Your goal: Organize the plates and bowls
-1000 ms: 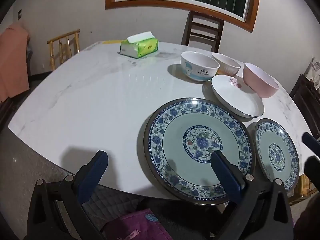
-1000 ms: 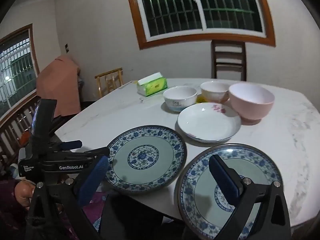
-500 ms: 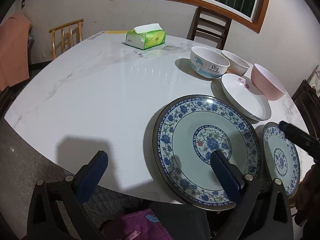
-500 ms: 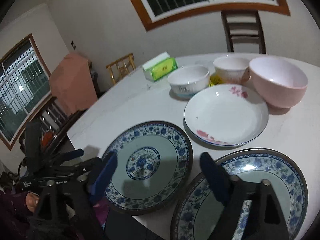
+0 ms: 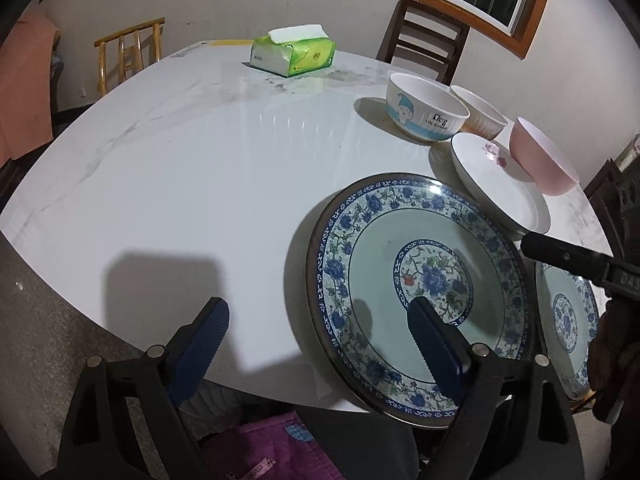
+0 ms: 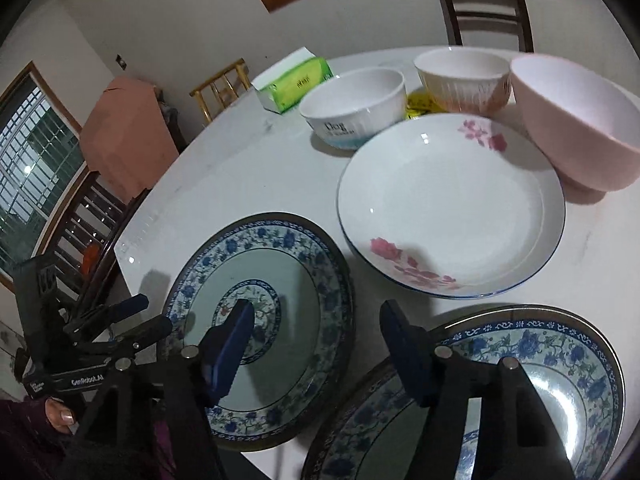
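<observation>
Two blue floral plates lie at the table's near edge. The left plate (image 5: pixel 416 292) (image 6: pixel 264 320) is under my left gripper (image 5: pixel 318 340), whose jaws are closing. Its right finger hovers over the plate's well and its left finger over bare table, so the plate's left rim lies between them, ungripped. My right gripper (image 6: pixel 318 344) is also closing, one finger over the left plate, the other over the rim of the right plate (image 6: pixel 520 380) (image 5: pixel 568 320). Behind stand a white flowered plate (image 6: pixel 452 208), a white cartoon bowl (image 5: pixel 424 108), a cream bowl (image 6: pixel 460 76) and a pink bowl (image 6: pixel 576 128).
A green tissue pack (image 5: pixel 292 54) lies at the far side of the white marble table (image 5: pixel 200 160). Wooden chairs (image 5: pixel 424 44) stand around it. A hand (image 6: pixel 60 416) holds the left gripper's body at the table's near left edge.
The right gripper moved forward and down over the two blue plates, tilting downward, and its jaws narrowed. The left gripper's jaws narrowed a little. The right gripper's tip entered the left wrist view.
</observation>
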A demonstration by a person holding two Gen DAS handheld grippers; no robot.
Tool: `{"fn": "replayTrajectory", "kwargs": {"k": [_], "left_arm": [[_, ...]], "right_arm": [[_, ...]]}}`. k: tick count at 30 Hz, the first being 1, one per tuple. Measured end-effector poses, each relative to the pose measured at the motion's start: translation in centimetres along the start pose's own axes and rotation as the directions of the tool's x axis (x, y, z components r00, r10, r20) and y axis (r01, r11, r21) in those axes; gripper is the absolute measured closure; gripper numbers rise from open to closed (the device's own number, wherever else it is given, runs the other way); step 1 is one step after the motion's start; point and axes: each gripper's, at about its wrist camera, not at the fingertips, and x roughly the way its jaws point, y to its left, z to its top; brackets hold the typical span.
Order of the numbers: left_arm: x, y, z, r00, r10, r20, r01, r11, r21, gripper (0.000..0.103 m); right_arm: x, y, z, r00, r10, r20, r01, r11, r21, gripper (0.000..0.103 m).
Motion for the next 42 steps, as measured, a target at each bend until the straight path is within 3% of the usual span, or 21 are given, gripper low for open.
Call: {"fn": "replayTrajectory", "kwargs": {"k": [5, 14, 16, 17, 18, 21, 27, 42], "left_arm": [[0.6, 0.0, -0.1, 1.0, 0.002, -0.024, -0.002, 1.0, 0.004, 0.016], [1.9, -0.2, 0.1, 0.999, 0.01, -0.052, -0.009, 1.0, 0.026, 0.038], [1.9, -0.5, 0.2, 0.999, 0.003, -0.044, -0.001, 0.999, 0.047, 0.055], [1.9, -0.6, 0.2, 0.999, -0.01, -0.039, 0.012, 0.998, 0.056, 0.069], [1.9, -0.7, 0.3, 0.999, -0.022, -0.036, 0.024, 0.998, 0.052, 0.072], [2.0, -0.4, 0.3, 0.999, -0.026, -0.03, 0.027, 0.999, 0.034, 0.075], [2.1, 1.0, 1.0, 0.997, -0.055, -0.046, 0.053, 0.998, -0.029, 0.08], [1.2, 5.0, 4.6, 0.999, 0.045, 0.011, -0.043, 0.995, -0.091, 0.08]], "right_arm": [[1.2, -0.2, 0.5, 0.999, 0.017, -0.046, -0.017, 1.0, 0.003, 0.037], [2.9, 0.3, 1.1, 0.994, 0.017, -0.11, -0.018, 1.0, -0.002, 0.044], [2.9, 0.4, 1.2, 0.993, 0.015, -0.115, -0.015, 1.0, -0.001, 0.058], [3.0, 0.4, 1.2, 0.993, -0.004, -0.118, 0.004, 1.0, 0.006, 0.073], [3.0, 0.3, 1.3, 0.993, -0.018, -0.116, 0.019, 1.0, 0.012, 0.085], [3.0, -0.4, 1.4, 0.994, 0.02, -0.106, -0.013, 0.998, 0.067, 0.088], [3.3, 0.6, 1.6, 0.994, 0.023, -0.105, -0.015, 0.997, 0.069, 0.088], [6.6, 3.9, 4.3, 0.991, 0.074, -0.111, -0.063, 0.993, 0.095, 0.088]]}}
